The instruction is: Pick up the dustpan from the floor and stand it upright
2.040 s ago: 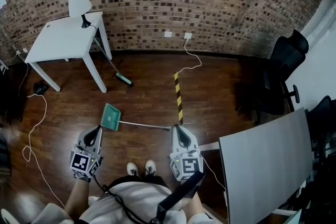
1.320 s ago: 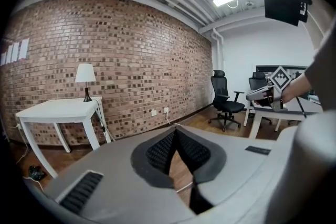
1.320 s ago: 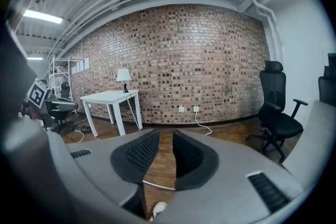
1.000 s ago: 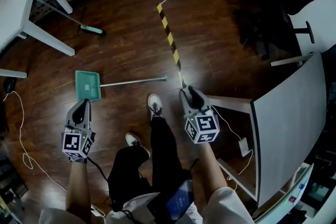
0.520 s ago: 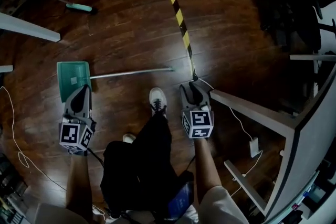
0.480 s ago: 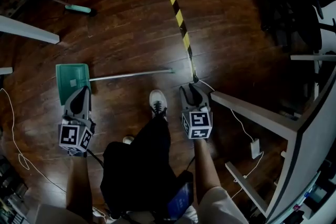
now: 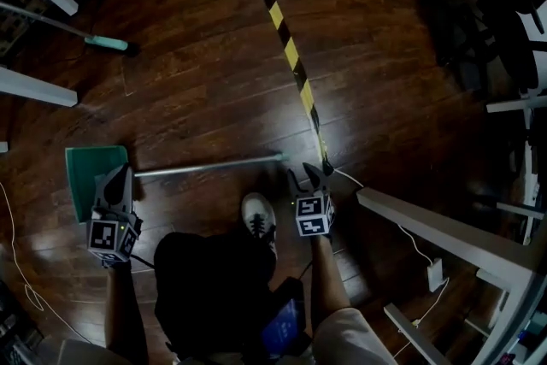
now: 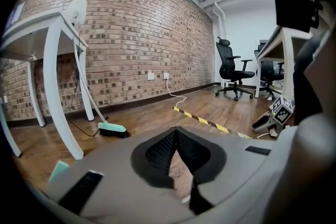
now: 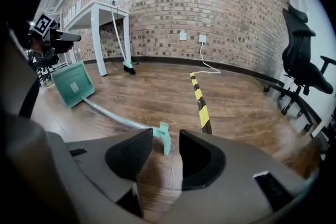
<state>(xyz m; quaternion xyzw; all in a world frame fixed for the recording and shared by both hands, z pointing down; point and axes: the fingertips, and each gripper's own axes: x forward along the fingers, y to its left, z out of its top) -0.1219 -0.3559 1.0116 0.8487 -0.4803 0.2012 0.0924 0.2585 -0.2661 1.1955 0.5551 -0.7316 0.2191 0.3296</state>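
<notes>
I'm seeing the dustpan [image 7: 81, 175] lying flat on the floor [image 7: 214, 73], pan end left, handle [image 7: 205, 167] running right. The right hand-held gripper [image 7: 305, 173] has just been opening wide, with the handle tip showing between its jaws, ungripped. The left hand-held gripper [image 7: 118, 175] is sitting closed and empty by the pan end.

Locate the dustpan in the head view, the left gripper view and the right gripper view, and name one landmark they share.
Head view: the dustpan lies at the left edge, its handle running right to the centre.
Left gripper view: only a teal corner, probably the dustpan, shows at lower left.
Right gripper view: the dustpan is at left, its handle reaching low centre.
Shared landmark: the yellow-black floor tape.
</notes>
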